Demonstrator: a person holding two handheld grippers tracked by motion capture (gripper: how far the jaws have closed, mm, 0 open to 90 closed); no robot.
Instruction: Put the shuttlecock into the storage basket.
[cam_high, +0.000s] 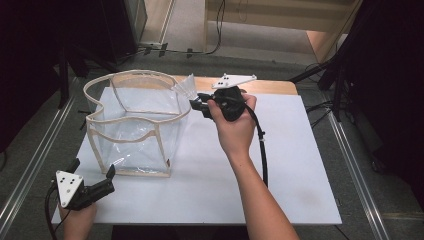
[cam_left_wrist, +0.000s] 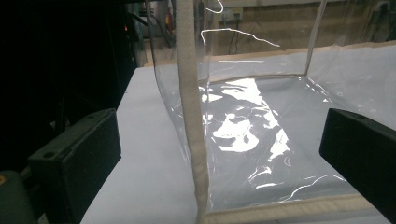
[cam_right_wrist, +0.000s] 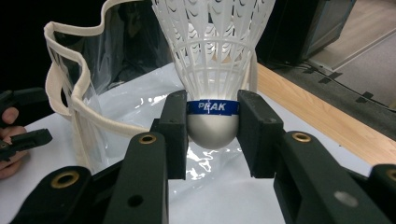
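That bag (cam_high: 135, 125) you've got there is clear, glossy plastic film, wrinkly and throwing glare, with a matt cream cloth trim (cam_left_wrist: 191, 116) along its edges. Your shuttlecock (cam_right_wrist: 212, 70) has a white plastic mesh skirt, a smooth silvery satin-looking nose and a glossy blue band. Your right gripper (cam_right_wrist: 212, 135) looks like matt black plastic with brass-coloured rivets. The table (cam_high: 280, 165) has a smooth matt white top and a wood edge.
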